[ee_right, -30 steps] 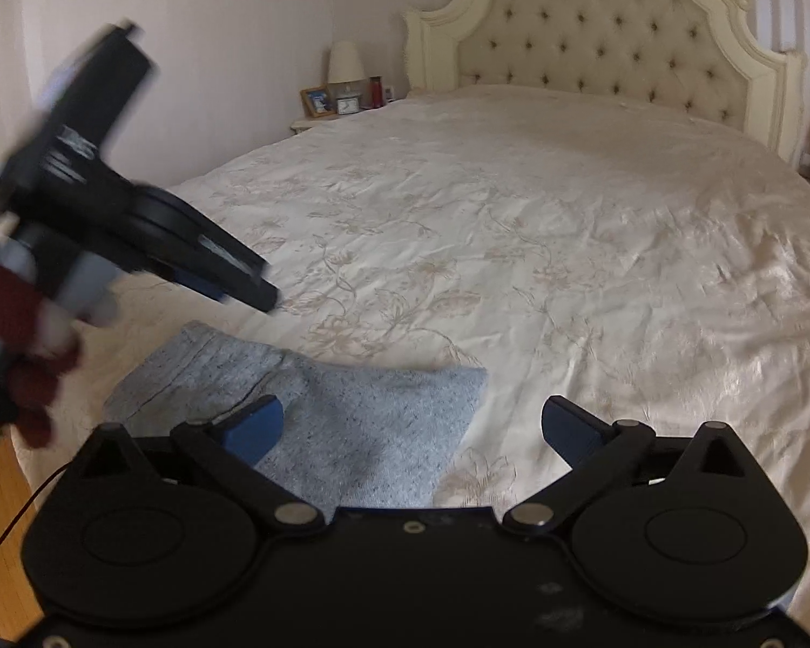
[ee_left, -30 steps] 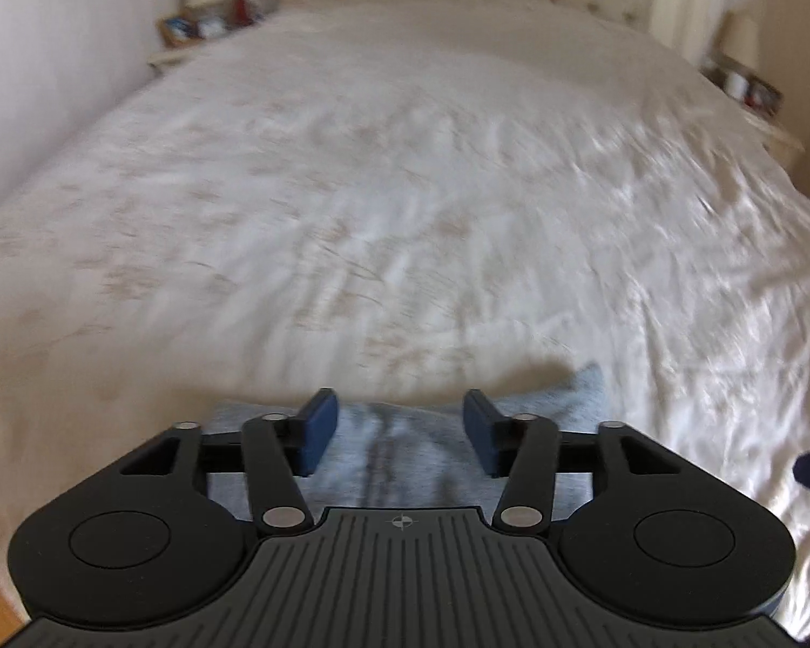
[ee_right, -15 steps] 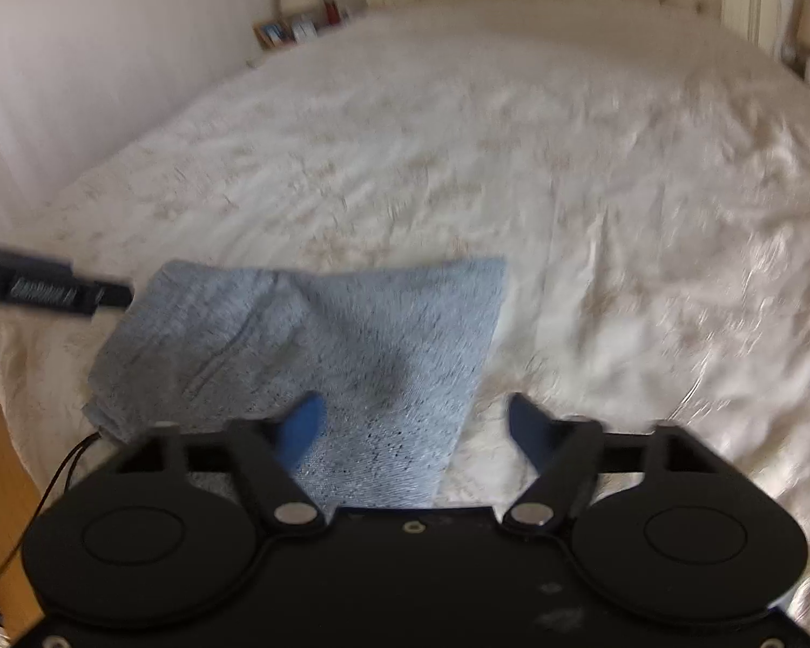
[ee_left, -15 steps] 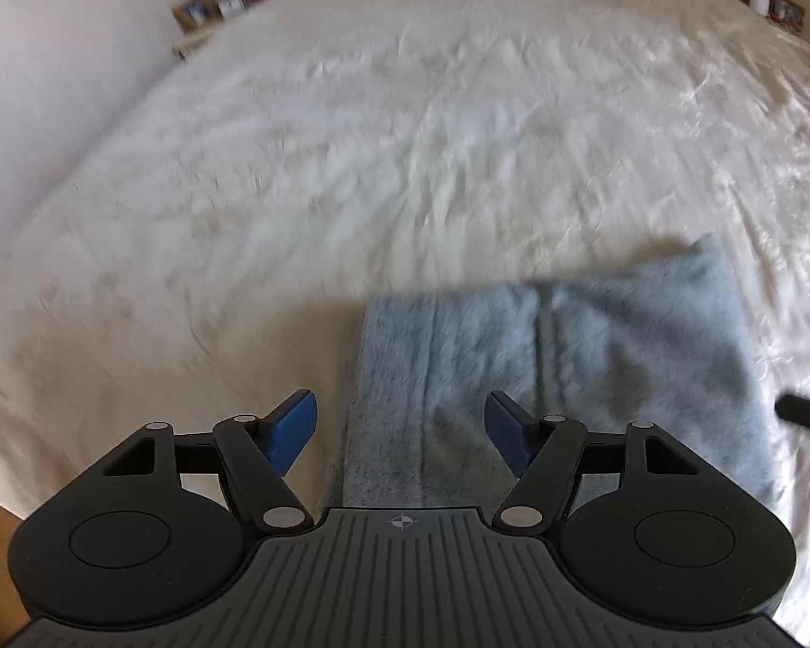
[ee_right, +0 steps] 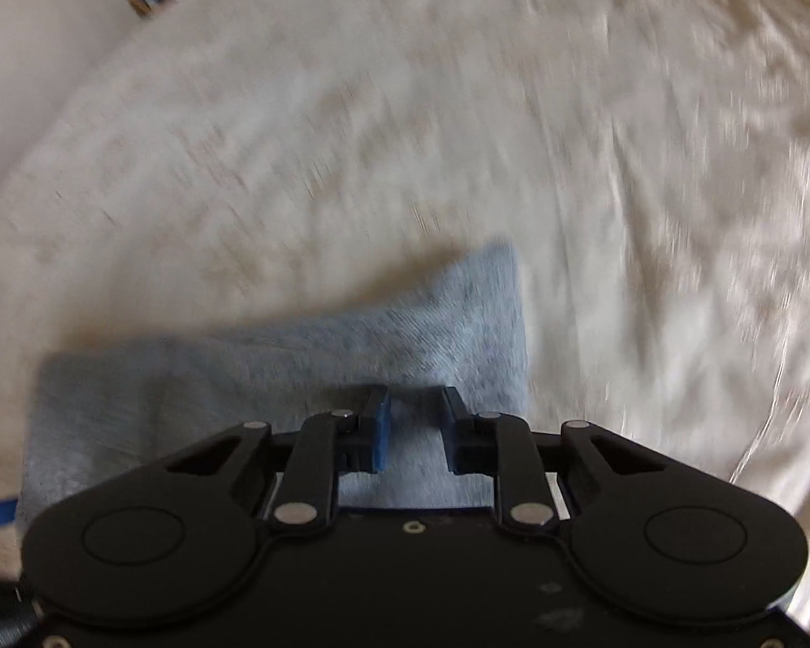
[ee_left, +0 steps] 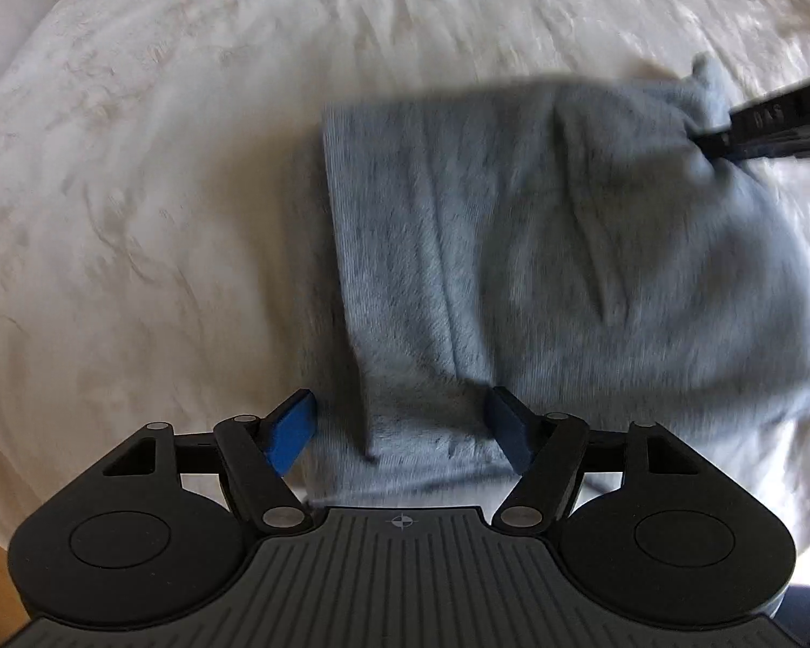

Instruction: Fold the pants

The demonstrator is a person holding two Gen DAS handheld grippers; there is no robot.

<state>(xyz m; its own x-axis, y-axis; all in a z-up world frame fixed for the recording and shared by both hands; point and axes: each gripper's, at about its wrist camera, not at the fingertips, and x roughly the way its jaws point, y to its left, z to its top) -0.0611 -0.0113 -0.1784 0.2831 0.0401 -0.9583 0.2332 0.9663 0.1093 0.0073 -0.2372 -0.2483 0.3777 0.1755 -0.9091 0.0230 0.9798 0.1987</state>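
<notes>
One pair of folded grey pants (ee_left: 567, 248) lies centre-right on my cream bedspread (ee_left: 135, 189). Left gripper (ee_left: 399, 426): fingers wide apart, straddling its near corner. Right gripper (ee_right: 414, 426): fingers narrowly parted over cloth; grip unclear.

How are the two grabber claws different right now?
The left gripper has its blue fingers spread wide; the right gripper has its fingers much closer together. The left one straddles the near left edge of the grey pants; the right one seems to pinch the cloth at the far right corner. Both have black frames and blue pads, above the white bedspread.
</notes>
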